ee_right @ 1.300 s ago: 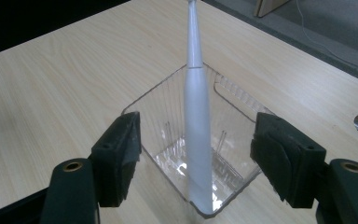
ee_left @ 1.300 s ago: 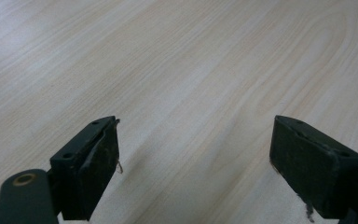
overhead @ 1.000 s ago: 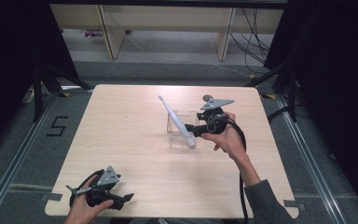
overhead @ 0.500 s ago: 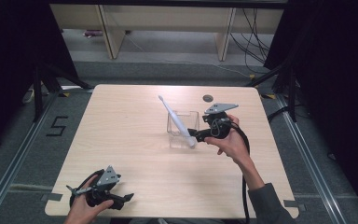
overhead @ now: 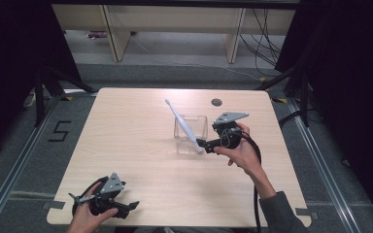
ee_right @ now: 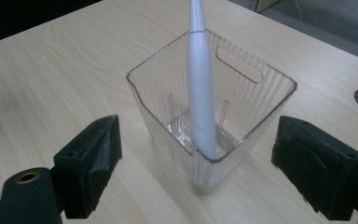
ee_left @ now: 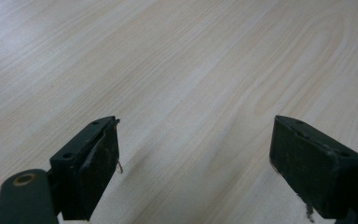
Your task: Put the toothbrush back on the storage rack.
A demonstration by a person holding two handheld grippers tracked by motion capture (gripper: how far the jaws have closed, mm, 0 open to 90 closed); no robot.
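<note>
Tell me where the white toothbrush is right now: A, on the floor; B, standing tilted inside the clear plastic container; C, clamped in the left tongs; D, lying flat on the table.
B: the toothbrush leans inside the clear container, with the right tongs open around it.

A light wooden bench (overhead: pixel 126 145) stands on grey floor (overhead: pixel 184 73). Beyond its far edge, pale shelving legs (overhead: pixel 111 34) and trailing cables (overhead: pixel 264 29); black curtains (overhead: pixel 349 73) flank both sides.
</note>
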